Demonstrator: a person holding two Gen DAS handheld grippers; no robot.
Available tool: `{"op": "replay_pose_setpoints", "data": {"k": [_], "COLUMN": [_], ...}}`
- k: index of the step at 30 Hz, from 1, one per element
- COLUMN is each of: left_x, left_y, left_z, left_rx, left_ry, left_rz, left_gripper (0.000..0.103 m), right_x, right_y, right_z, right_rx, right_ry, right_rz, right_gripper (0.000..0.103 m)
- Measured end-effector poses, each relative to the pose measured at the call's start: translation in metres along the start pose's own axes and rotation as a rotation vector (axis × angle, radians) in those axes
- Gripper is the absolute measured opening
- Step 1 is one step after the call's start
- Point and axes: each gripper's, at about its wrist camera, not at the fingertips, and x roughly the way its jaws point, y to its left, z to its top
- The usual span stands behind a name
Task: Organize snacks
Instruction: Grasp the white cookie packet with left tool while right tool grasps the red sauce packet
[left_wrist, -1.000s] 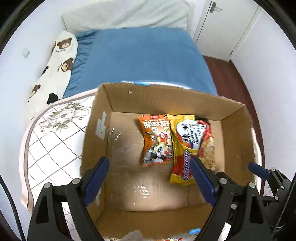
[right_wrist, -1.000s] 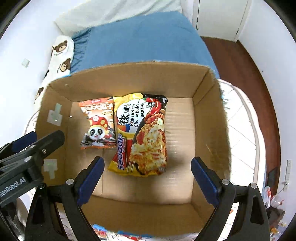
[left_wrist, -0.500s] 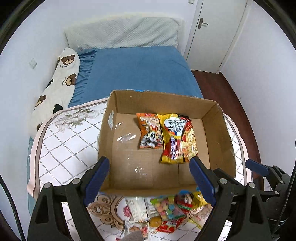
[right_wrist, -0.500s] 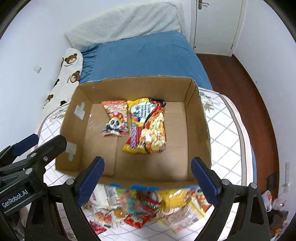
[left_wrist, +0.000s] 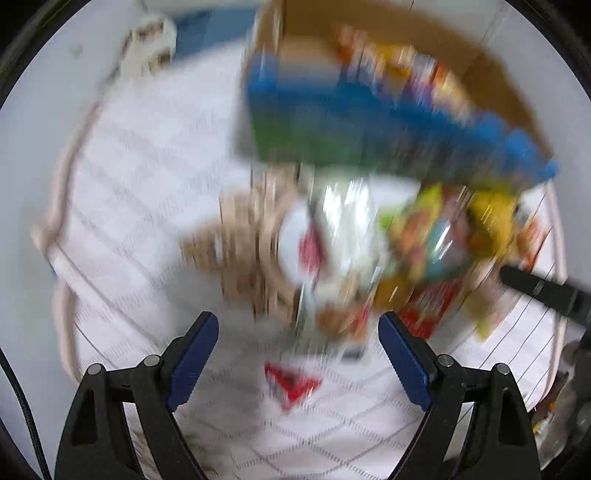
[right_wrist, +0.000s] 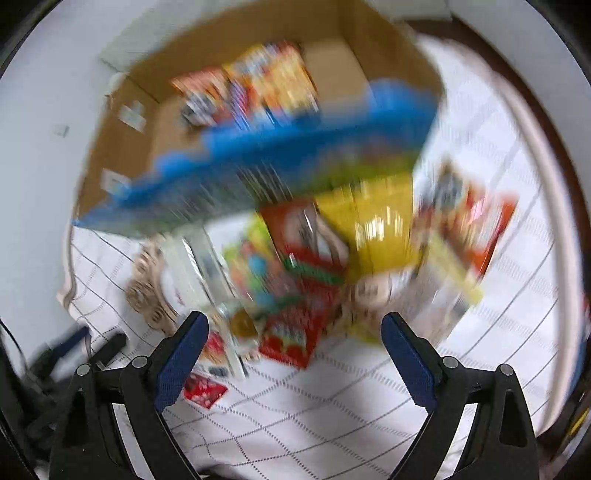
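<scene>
Snacks (left_wrist: 406, 251) blurred, left gripper (right_wrist: 74, 347) only in right view.

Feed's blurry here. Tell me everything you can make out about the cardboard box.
The cardboard box is brown corrugated card, open-topped, standing upright on the white quilted cover at the far side of the loose snack pile. Its near outer wall is printed blue and green. Pale tape patches mark one inner side wall. Two snack packets lie flat on its floor, side by side. Motion blur hides finer detail.

Blurred snack packets (right_wrist: 314, 266) lie heaped beside the cardboard box (right_wrist: 125, 147).
</scene>
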Motion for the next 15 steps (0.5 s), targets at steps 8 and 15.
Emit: {"op": "replay_pose_setpoints", "data": {"k": [8, 15], "left_x": [0.055, 0.069], "left_y": [0.003, 0.004], "left_z": [-0.017, 0.004], "left_rx": [-0.113, -0.169], "left_ry": [0.177, 0.196], "left_rz": [-0.101, -0.117], "left_gripper": [0.089, 0.089], "right_x": [0.062, 0.089], "right_y": [-0.018, -0.010], "right_z": [-0.014, -0.005], "right_rx": [0.107, 0.132], "right_ry": [0.061, 0.083], "right_rz": [0.016, 0.029], "right_gripper": [0.080, 0.080]}}
